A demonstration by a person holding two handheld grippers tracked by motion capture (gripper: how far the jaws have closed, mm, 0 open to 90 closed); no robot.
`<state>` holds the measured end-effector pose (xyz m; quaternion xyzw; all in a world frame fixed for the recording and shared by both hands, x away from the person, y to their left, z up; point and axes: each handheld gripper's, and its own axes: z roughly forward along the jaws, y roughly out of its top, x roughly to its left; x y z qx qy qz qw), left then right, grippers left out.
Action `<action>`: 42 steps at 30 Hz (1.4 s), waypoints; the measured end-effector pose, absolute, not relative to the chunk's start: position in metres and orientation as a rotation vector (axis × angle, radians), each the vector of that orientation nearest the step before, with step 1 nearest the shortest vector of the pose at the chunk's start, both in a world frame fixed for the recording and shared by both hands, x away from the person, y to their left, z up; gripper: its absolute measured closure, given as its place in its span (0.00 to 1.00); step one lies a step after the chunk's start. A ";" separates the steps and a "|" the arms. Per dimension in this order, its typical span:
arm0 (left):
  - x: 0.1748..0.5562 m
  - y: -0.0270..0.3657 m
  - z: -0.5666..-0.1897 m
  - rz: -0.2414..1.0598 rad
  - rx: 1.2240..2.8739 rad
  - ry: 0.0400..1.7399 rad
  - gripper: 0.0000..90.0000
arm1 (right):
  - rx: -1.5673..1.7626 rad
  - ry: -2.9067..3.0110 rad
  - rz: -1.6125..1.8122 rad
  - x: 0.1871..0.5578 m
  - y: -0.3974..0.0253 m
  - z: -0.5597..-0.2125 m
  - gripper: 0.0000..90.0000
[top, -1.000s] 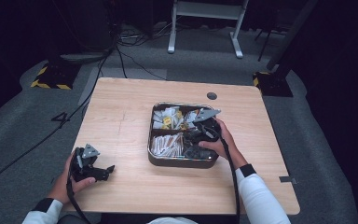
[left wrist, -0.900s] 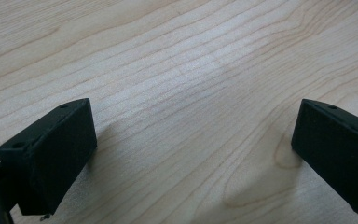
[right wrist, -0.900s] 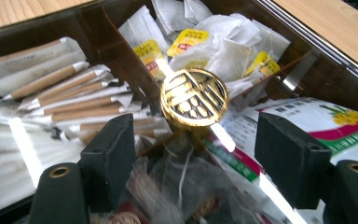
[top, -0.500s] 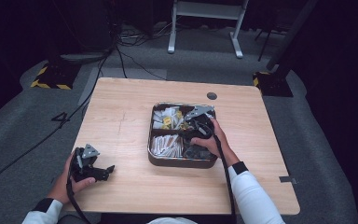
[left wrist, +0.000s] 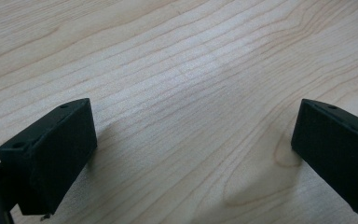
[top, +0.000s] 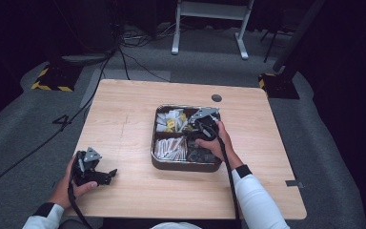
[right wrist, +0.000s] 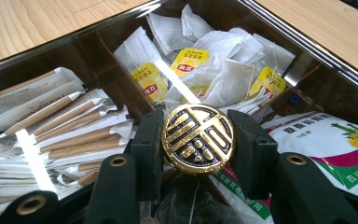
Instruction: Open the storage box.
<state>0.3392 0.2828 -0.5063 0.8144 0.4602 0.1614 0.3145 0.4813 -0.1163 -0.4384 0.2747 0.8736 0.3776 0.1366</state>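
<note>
In the high view, a light wooden table (top: 124, 124) carries a dark tray (top: 187, 165) with compartments, set right of the middle. The right tool (top: 201, 125) reaches into the tray over its middle, held by the person's right hand (top: 217, 143). The left tool (top: 95, 174) rests on the table near the front left corner, well apart from the tray, in the left hand (top: 71, 183). A small dark round hole (top: 216, 98) sits in the table beyond the tray. No writing can be read here.

In the left gripper view, the left tool (left wrist: 191, 154) stands wide open, its two black jaws far apart with nothing but bare table (left wrist: 182, 70) wood between them.

In the right gripper view, the right tool (right wrist: 198, 140) is clenched on a round gold and black knob (right wrist: 198, 138) bearing a raised ornamental sign; both jaws press its sides. The knob stands at the middle of the tray (right wrist: 317, 53), where the dividers meet. Behind it lie white tea bags with yellow tags (right wrist: 189, 63); the red print on the tags is too small to read. To the left lie paper sticks (right wrist: 70, 126) in brown and white wrappers. To the right lies a white and green packet (right wrist: 335, 140) with Chinese writing and yellow flowers.
</note>
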 end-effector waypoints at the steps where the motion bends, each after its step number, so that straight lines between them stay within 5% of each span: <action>1: 0.339 0.283 -0.507 0.426 2.146 1.210 0.00 | 0.789 2.534 1.087 0.481 -0.117 -0.438 0.65; 42: 0.338 0.286 -0.507 0.424 2.154 1.186 0.00 | 0.772 2.507 1.134 0.476 -0.124 -0.420 0.65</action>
